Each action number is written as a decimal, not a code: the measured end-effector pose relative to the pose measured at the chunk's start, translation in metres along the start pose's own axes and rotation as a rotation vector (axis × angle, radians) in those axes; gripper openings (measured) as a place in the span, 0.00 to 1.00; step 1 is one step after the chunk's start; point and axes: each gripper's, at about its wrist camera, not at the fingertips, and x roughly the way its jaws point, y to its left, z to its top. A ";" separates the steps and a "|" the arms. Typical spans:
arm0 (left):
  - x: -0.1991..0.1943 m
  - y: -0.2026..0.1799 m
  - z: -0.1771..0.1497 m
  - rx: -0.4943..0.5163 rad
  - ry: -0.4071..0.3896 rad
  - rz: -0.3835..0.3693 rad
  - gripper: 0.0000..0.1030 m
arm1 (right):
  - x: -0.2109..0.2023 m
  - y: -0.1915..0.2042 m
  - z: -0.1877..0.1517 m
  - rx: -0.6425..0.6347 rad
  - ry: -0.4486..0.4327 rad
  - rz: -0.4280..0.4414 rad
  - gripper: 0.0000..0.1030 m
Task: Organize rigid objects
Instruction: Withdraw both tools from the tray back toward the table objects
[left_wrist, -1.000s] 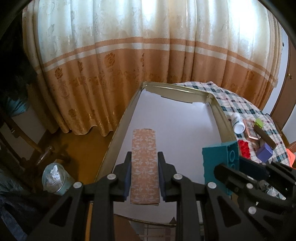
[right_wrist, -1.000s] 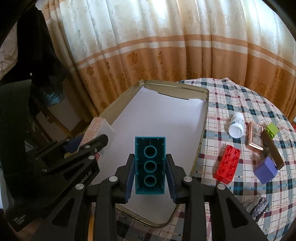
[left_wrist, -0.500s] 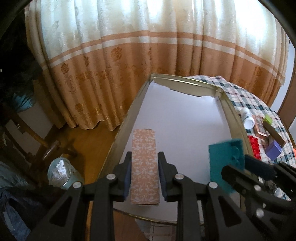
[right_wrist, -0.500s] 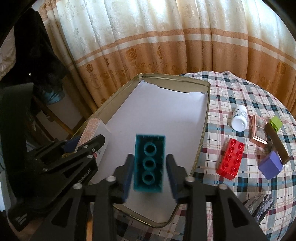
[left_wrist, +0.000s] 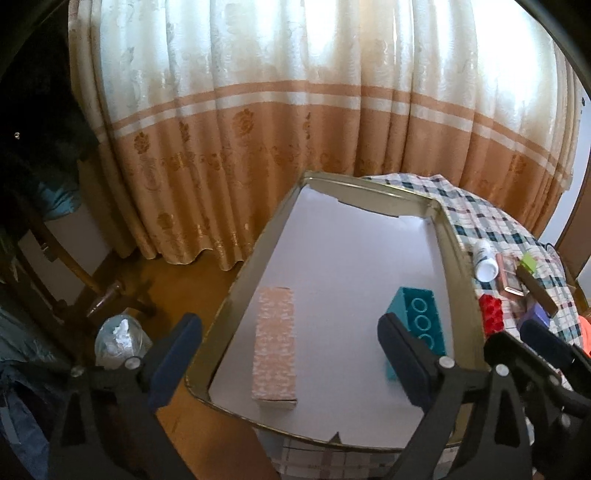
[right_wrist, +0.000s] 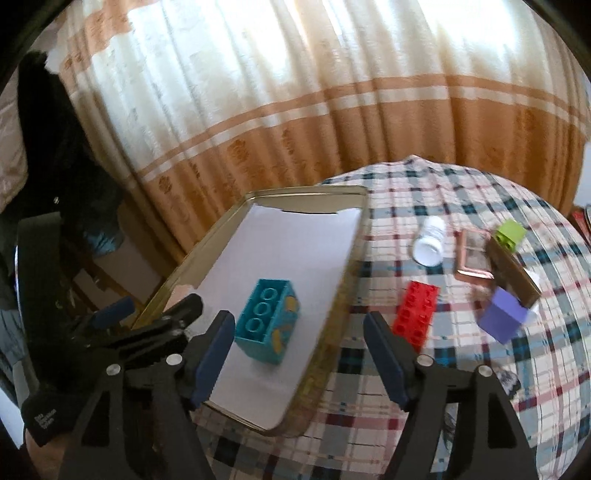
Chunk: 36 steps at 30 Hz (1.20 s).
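A pink patterned box lies flat on the white paper inside the metal tray. My left gripper straddles it with its jaws opening wide, and neither pad touches it. A teal brick rests on its side in the same tray, also in the left wrist view as the teal brick. My right gripper hangs just behind it, jaws opening, with the brick close to the left finger and free of the pads.
On the checked tablecloth right of the tray lie a red brick, a purple cube, a white bottle, a copper frame, a green brick and a brown bar. Curtains hang behind the table.
Both grippers were shut on their objects and have let go. The pink box and the teal brick now lie in the tray. The right gripper has swung to the right.
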 end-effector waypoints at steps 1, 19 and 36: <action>0.000 -0.001 0.000 0.002 -0.001 0.000 0.94 | -0.002 -0.003 -0.001 0.007 -0.003 -0.006 0.72; -0.015 -0.031 -0.004 0.067 -0.016 0.010 0.98 | -0.029 -0.032 -0.012 0.049 -0.044 -0.073 0.72; -0.025 -0.049 -0.008 0.096 -0.026 0.006 0.99 | -0.049 -0.059 -0.020 0.092 -0.067 -0.124 0.72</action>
